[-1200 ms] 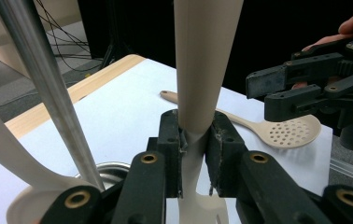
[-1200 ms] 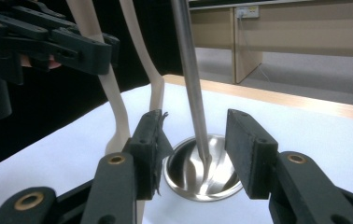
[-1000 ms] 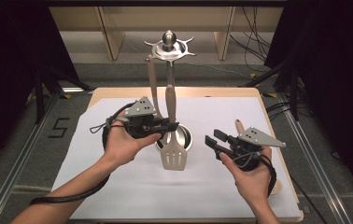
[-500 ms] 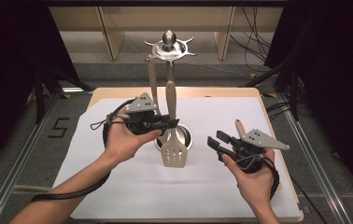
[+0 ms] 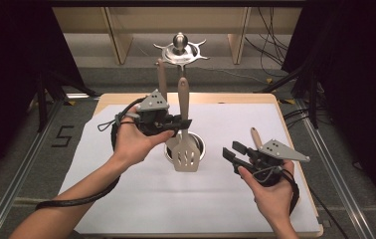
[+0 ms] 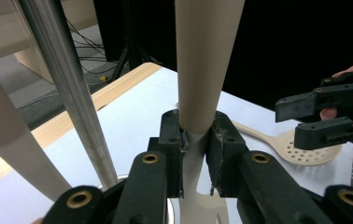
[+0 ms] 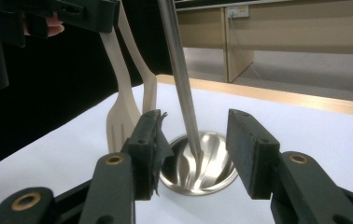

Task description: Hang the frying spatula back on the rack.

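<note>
left gripper (image 5: 183, 122) clamps spatula (image 5: 184, 149) — right gripper (image 5: 232, 156) open

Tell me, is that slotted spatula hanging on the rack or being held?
Held: the left gripper is clamped on the spatula handle, its blade in the air by the steel base.

- We see the left gripper (image 5: 180, 121) at frame centre, clamped on the handle of a beige slotted spatula (image 5: 184, 155) that hangs upright.
- The spatula's blade sits in front of a steel base (image 5: 198, 144) on the white sheet (image 5: 151, 194).
- The right gripper (image 5: 233, 155), lower right, has its jaws parted with nothing between them.
- A second beige utensil (image 5: 255, 137) lies behind it.
- A steel rack (image 5: 180, 49) tops the pole at upper centre.
</note>
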The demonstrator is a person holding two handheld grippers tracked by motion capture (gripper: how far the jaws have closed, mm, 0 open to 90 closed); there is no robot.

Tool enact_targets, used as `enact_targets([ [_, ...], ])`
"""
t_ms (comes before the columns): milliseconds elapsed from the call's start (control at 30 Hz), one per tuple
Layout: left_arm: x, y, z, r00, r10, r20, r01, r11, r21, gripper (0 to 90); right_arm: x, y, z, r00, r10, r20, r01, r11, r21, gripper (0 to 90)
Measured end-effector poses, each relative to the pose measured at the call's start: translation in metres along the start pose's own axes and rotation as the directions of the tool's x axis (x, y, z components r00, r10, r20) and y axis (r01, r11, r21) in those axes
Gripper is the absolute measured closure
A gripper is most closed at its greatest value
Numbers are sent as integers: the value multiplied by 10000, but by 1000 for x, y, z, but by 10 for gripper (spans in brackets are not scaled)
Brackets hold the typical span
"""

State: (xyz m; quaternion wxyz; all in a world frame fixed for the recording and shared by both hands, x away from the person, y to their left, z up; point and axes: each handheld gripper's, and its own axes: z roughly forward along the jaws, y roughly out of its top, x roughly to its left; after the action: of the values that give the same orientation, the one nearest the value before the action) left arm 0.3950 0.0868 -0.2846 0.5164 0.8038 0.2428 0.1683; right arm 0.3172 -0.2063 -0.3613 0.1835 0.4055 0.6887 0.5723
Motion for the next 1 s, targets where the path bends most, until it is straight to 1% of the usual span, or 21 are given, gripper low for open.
enact_targets([
  [67,0,2,0,10000,-19,-61,19,10000,8,767,-1,1,0,9999,-111,-25,111,9999,-44,566],
  [100,4,4,0,9994,348,64,-348,9994,-58,767,-1,1,0,9999,-172,12,172,9998,-66,566],
  [133,1,4,0,9999,-121,-84,121,9999,19,767,-1,1,0,9999,-172,12,172,9998,-66,566],
  [167,4,5,0,9999,137,-68,-137,9999,-38,766,-1,1,0,9999,-161,10,161,9998,-70,565],
  [200,2,6,0,9998,-136,-114,136,9999,28,766,-1,1,0,9999,-159,-1,159,9999,-69,565],
  [233,4,7,0,9999,-27,-169,28,10000,34,767,-1,1,0,9999,-95,-38,95,9999,-61,565],
  [333,3,8,-1,9997,-198,-158,197,9998,-38,766,-1,1,0,9999,-117,-37,117,9999,-85,566],
  [367,4,8,-1,9999,-59,-126,58,10000,-55,767,0,1,0,10000,-23,-43,23,10000,-87,566],
  [400,3,9,-2,9998,-171,-134,171,9998,-57,767,-1,1,0,10000,-40,-50,40,10000,-87,566],
  [433,3,9,-2,9999,-103,-119,102,9999,-68,766,0,1,0,10000,-17,-54,16,10000,-81,566],
  [467,4,10,-2,9999,-27,-115,26,10000,-61,766,-1,1,0,10000,-82,-41,82,9999,-107,566],
  [500,3,11,-3,9998,-157,-115,156,9999,-68,767,-1,1,0,9998,-173,-43,172,9998,-118,566],
  [533,3,12,-3,9998,-123,-138,122,9999,-46,767,-1,1,0,9999,-165,-17,165,9998,-109,566],
  [567,5,13,-2,9996,222,-185,-224,9997,-95,767,-1,1,0,9999,-138,-44,137,9999,-101,566],
  [600,4,14,-2,9999,-121,-122,121,9999,-4,767,-1,1,0,9999,-150,-46,150,9998,-89,566],
  [667,5,15,-1,9998,-170,-137,170,9999,-19,766,0,2,0,9999,-148,-52,148,9999,-85,566],
  [700,7,15,-1,9999,0,-158,0,10000,-16,767,0,2,0,9999,-138,-36,138,9999,-92,566],
  [833,7,15,0,9994,-288,-198,288,9996,-9,766,-1,2,1,9999,-149,-69,148,9997,-187,566],
  [933,13,16,2,9998,30,-173,-30,10000,-12,767,0,2,1,10000,-75,-44,74,9999,-85,565],
  [967,10,15,2,9985,-445,-320,447,9990,67,766,0,2,1,10000,-68,-55,68,10000,-26,566],
  [1000,9,14,3,9958,-876,-267,878,9961,40,767,-1,2,1,9999,-125,-53,124,9999,-51,566],
])
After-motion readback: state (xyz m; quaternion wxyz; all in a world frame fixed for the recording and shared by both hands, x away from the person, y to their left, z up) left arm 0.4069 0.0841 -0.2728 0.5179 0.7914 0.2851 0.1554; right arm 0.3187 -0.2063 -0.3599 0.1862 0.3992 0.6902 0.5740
